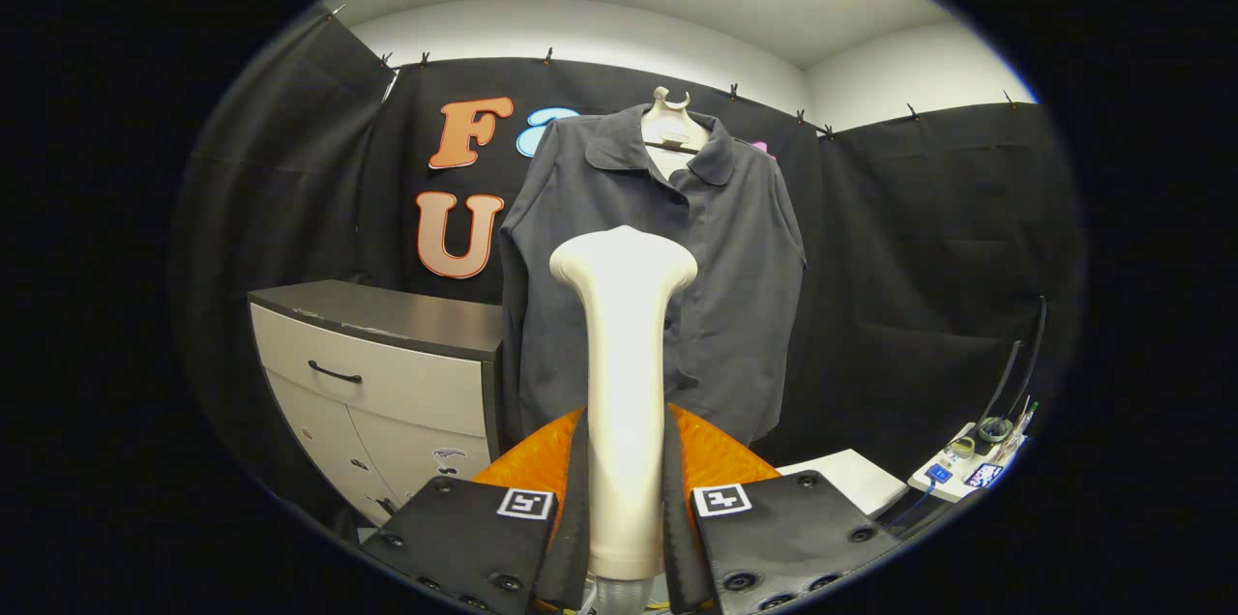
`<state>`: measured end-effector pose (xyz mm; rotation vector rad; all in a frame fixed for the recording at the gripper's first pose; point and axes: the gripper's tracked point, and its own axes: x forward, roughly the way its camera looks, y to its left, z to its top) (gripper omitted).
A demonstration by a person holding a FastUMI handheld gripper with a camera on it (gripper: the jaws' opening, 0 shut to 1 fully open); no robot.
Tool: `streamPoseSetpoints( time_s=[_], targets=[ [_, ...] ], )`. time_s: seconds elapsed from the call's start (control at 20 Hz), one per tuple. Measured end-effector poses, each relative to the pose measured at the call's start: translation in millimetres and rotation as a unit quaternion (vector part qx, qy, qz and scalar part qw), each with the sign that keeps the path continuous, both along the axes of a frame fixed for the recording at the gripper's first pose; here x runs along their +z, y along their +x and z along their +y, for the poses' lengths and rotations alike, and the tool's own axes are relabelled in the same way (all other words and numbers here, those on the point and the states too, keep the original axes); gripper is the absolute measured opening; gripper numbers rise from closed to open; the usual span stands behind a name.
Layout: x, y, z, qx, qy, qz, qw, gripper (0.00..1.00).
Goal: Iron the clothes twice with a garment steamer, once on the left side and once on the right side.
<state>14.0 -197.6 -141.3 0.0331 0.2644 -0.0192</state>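
Observation:
A white garment steamer (624, 373) stands upright between my fingers, its handle pressed on both sides by the black pads. My gripper (625, 499) is shut on that handle. The steamer's wide head points toward a dark grey shirt (735, 257) that hangs on a white hanger (670, 124) against the black cloth wall. The head sits in front of the shirt's middle, near the button line, at about chest height. I cannot tell whether the head touches the fabric. The steamer hides the lower button strip of the shirt.
A grey-topped cabinet (387, 373) with a drawer handle stands left of the shirt. To the right, a low white surface (851, 478) and a white power strip with cables (967, 465) lie near the floor.

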Motion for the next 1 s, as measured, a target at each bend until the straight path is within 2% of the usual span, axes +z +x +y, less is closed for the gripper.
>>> streamPoseSetpoints(
  time_s=[1.0],
  targets=[
    [18.0,-5.6,-1.1,0.002,0.006,-0.021,1.0,0.39]
  ],
)
